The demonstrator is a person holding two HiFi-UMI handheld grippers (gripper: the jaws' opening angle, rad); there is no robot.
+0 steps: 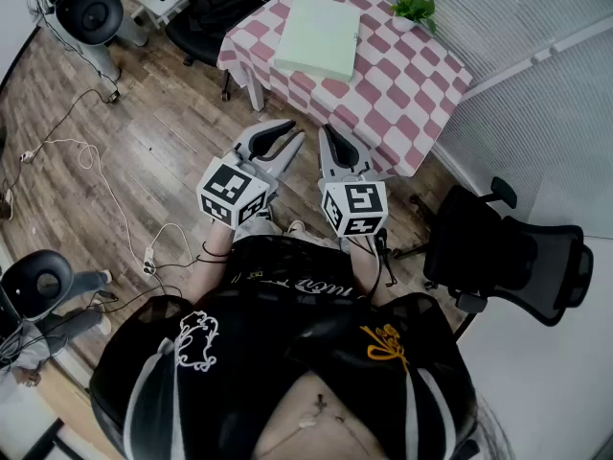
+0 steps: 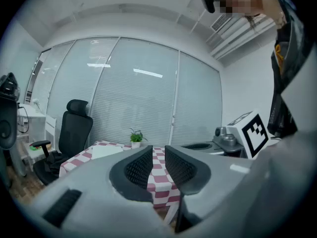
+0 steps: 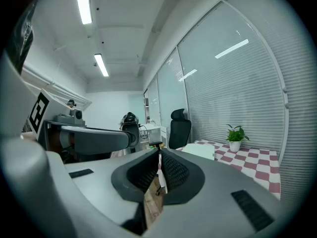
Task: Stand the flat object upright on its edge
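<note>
The pad [image 1: 319, 36] is lying flat on its broad face near the left edge of the tabletop [image 1: 412, 89], well apart from the plant [image 1: 414, 8] standing at the far edge. No edge is raised, so the task is seemingly not yet beginning. The person is standing short of the tabletop's near edge, holding both tools close to the body and aiming them roughly level toward it, probably a ready pose before reaching. The left hand-held gripper [image 1: 285, 140] is keeping its jaws drawn together with only a sliver between the pads, pinching nothing. The right hand-held gripper [image 1: 331, 140] is likewise pressed together and carrying nothing.
</note>
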